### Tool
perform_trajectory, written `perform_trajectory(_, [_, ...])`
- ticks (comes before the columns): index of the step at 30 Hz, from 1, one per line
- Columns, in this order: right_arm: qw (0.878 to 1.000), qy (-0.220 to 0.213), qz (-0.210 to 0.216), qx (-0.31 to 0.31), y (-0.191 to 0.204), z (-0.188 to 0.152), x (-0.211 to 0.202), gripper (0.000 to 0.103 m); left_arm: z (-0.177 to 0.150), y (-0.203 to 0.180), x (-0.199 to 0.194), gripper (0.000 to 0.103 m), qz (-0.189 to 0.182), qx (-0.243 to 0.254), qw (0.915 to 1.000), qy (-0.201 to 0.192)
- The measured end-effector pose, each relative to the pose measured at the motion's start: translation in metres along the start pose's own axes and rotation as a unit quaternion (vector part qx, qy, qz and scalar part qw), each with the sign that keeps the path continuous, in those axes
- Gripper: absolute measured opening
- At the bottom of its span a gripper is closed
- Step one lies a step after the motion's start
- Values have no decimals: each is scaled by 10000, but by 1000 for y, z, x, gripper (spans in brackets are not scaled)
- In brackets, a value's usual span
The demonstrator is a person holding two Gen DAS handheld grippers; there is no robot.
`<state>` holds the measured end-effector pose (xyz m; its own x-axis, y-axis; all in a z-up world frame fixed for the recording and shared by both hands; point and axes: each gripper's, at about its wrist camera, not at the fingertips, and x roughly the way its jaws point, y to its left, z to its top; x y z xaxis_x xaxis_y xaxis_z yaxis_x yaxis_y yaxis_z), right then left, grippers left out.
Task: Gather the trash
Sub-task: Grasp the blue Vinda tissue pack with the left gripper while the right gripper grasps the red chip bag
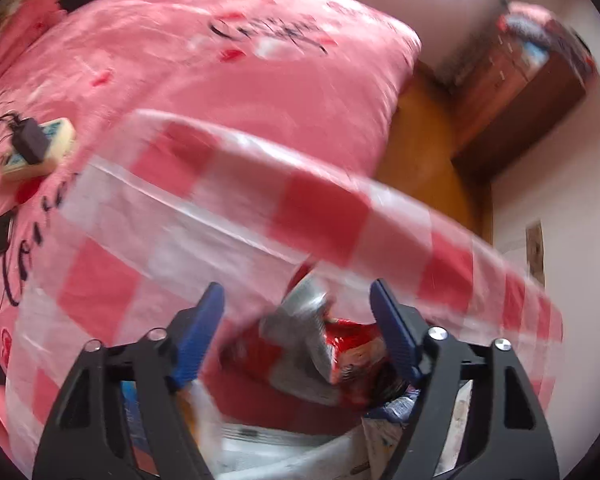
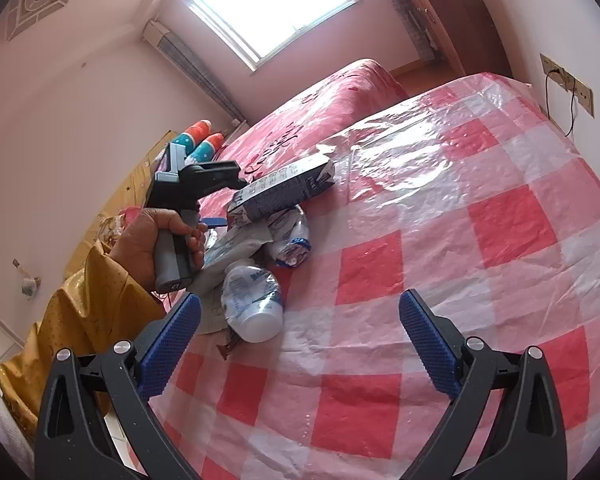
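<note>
A pile of trash lies on a red-and-white checked plastic cloth (image 2: 440, 216): a blue-grey carton (image 2: 284, 190), a crushed clear bottle (image 2: 252, 300), a second crumpled bottle (image 2: 294, 240) and a grey wrapper (image 2: 236, 250). My left gripper (image 1: 298, 300) is open, with a silver-and-red snack wrapper (image 1: 320, 340) between and just beyond its fingers; the view is blurred. The left gripper's handle (image 2: 176, 240) shows in the right wrist view, held beside the pile. My right gripper (image 2: 300, 312) is open and empty over the cloth, with the clear bottle near its left finger.
A pink bedspread (image 1: 228, 60) covers the bed beyond the cloth. A charger on a small box (image 1: 36, 148) lies on it at the left. A wooden cabinet (image 1: 520, 92) stands by the wall. Wall sockets with a cable (image 2: 568, 88) are at the right.
</note>
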<state>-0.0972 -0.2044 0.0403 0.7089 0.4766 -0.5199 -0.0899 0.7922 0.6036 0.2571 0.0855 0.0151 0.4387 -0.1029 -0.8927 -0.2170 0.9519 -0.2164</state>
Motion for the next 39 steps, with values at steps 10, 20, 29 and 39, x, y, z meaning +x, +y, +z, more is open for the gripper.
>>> perform_trajectory(10, [9997, -128, -173, 83, -8, 6, -11, 98, -86, -39, -18, 71, -335, 1235, 9916, 167])
perform_trajectory(20, [9993, -68, -371, 87, -17, 5, -12, 98, -181, -60, -59, 71, -1156, 1853, 9750, 420])
perform_trajectory(29, [9992, 281, -292, -60, -14, -1, 5, 98, -179, -15, -119, 73, -1401, 1568, 9771, -323])
perform_trajectory(39, [9972, 736, 155, -35, -5, -8, 33, 98, -114, 18, -83, 78, -1168, 1846, 9755, -258])
